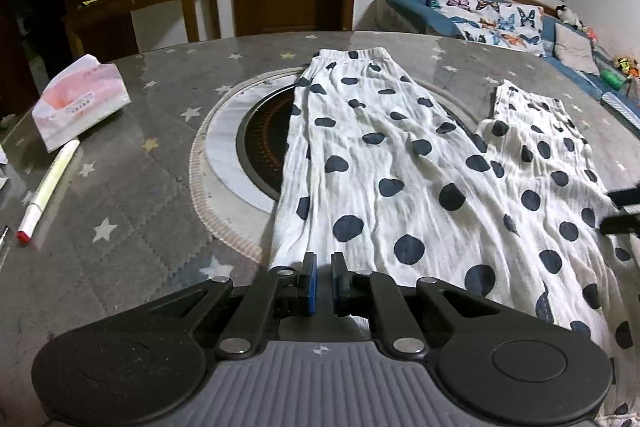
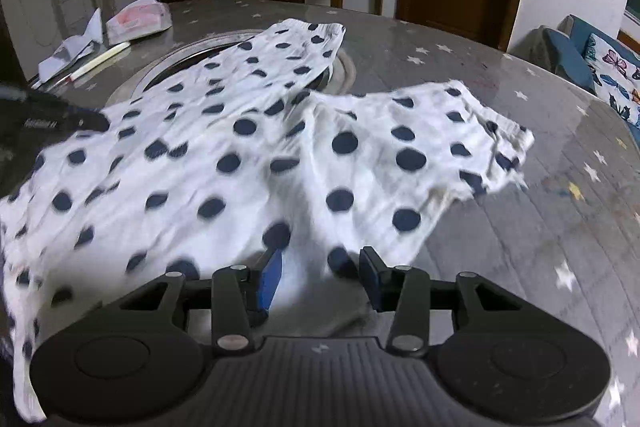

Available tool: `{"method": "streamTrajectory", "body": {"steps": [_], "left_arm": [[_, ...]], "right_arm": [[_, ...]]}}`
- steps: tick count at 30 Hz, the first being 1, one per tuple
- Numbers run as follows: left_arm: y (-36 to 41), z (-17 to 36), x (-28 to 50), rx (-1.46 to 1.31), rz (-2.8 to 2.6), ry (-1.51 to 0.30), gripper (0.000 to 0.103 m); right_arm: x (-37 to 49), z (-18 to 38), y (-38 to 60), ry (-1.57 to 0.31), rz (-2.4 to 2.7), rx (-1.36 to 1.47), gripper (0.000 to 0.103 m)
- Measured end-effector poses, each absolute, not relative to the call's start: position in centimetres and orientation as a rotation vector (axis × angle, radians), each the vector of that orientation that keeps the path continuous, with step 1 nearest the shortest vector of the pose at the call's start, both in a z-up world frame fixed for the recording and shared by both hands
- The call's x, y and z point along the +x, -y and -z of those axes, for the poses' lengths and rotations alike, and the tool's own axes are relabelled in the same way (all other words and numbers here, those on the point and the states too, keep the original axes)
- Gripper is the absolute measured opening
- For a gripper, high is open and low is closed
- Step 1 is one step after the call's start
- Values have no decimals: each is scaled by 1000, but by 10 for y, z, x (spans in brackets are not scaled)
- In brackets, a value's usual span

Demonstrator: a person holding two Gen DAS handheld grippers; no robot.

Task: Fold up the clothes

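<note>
White trousers with dark blue dots (image 1: 384,163) lie spread on the round grey star-patterned table (image 1: 132,195), legs pointing away, one leg over the centre hotplate. My left gripper (image 1: 324,267) is nearly closed at the near hem, pinching the cloth edge. In the right wrist view the trousers (image 2: 248,155) lie spread with the right leg (image 2: 432,147) splayed out. My right gripper (image 2: 320,267) is open, its fingers astride the near edge of the cloth. The left gripper's body (image 2: 48,123) shows at the left edge there.
A pink tissue pack (image 1: 80,99) and a white marker with a red cap (image 1: 48,187) lie on the table's left. A round hotplate (image 1: 260,143) sits in the centre. A sofa (image 1: 520,23) stands beyond the right edge, a wooden desk (image 1: 152,3) behind.
</note>
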State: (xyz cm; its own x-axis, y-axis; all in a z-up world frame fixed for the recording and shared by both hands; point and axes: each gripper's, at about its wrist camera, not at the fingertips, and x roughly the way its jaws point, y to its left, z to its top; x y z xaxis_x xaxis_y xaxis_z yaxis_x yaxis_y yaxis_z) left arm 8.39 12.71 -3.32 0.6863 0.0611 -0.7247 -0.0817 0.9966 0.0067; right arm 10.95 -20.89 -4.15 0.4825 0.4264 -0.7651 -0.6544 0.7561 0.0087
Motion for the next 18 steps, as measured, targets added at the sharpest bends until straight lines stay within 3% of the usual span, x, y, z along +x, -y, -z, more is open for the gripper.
{"method": "streamTrajectory", "body": {"steps": [18], "left_arm": [[-152,7,72,-82,-162,-787,10]], "right_arm": [[90,17,212,-778,-677,-263,43]]}}
